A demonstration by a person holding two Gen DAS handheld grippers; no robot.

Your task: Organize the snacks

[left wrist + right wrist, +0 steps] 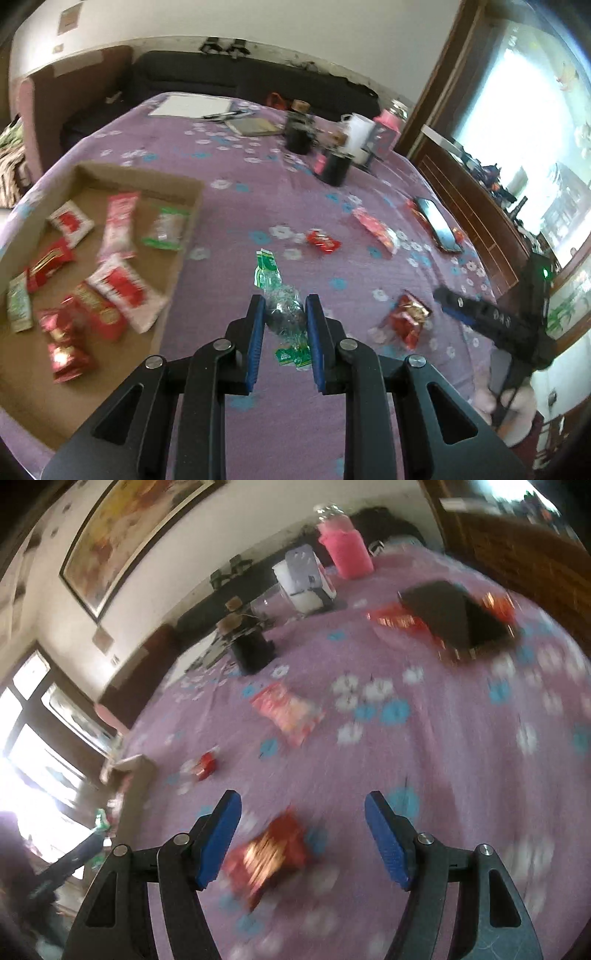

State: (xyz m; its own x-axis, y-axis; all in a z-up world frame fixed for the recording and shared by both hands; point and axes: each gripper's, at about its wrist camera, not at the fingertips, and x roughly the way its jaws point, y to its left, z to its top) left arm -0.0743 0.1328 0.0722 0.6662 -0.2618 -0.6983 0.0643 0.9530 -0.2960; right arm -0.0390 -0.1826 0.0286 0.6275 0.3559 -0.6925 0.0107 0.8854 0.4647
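Two wrist views over a table under a purple flowered cloth (258,192).

Left gripper (285,315): blue pads clamped on a clear sweet with green twisted ends (282,306), lifted off the cloth, one twisted end poking out ahead of the fingers and the other hanging below them.

Toward the table's left edge: a shallow cardboard tray (140,173) holding about nine snacks, mostly red and white packets (120,225), plus a green-edged clear packet (166,229) near its far right corner.

Loose on the cloth right of the tray: a small red sweet (324,240), a pink-and-red packet (376,228) farther right, and a red-and-gold packet (410,317) near the table's right side. A dark phone (437,225) lying near the right edge, over another red wrapper.

Right gripper (303,830): fingers spread wide, gripping nothing, hovering over the red-and-gold packet (267,853), which lies blurred on the cloth between the pads, closer to the one on the picture's left.

Along the far edge: black cups (334,168), a white container (356,138), a pink bottle (347,550), paper and a notebook.
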